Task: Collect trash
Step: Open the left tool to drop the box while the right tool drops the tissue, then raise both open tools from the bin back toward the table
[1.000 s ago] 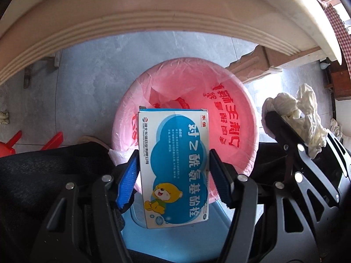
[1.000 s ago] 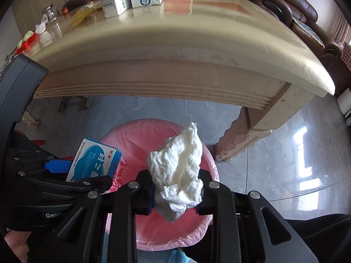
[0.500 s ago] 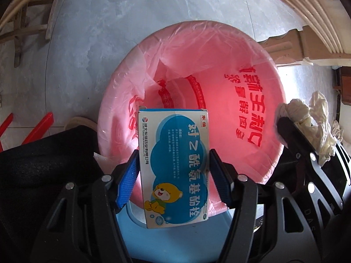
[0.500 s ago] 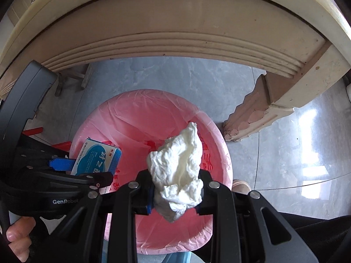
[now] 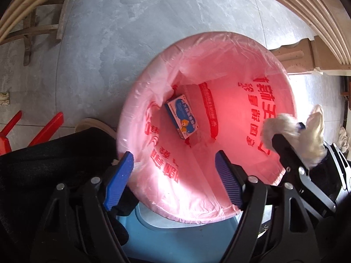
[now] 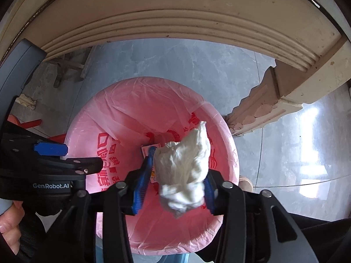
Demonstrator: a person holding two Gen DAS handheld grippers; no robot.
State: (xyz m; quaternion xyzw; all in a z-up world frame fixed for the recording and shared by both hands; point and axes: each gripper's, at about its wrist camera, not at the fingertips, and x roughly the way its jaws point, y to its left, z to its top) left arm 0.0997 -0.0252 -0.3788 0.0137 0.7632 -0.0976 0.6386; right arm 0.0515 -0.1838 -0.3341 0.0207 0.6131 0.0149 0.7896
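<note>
Now the crumpled tissue wad [image 6: 183, 171] sits pinched between the blue pads [image 6: 142, 182] of the right tool [image 6: 175, 188], directly above the mouth of the pink-lined bin [image 6: 114, 114]; the jaws are closed only as far as the wad's bulk allows, with paper bulging out above and below the pads. Judgement: the wad is very light, soft and compressible, not fragile, and it may cling to the ribbed pads on release, so a wide opening is likely needed; the grip is across its thick middle, which looks the sensible place. The medicine box [image 5: 182, 119] lies at the bottom of the bin, tilted, against the far-left wall of the liner. Judgement: stiff light card, best taken across its narrow sides if ever re-grasped. The left tool [image 5: 173, 171] hangs over the near rim of the bin, jaws spread wide, nothing between the pads. In the left wrist view the wad and right tool appear at the bin's right rim. The bin stands on the grey floor [image 5: 122, 35] just in front of the tabletop's moulded edge [image 6: 175, 22], beside its carved leg [image 6: 263, 107].
</note>
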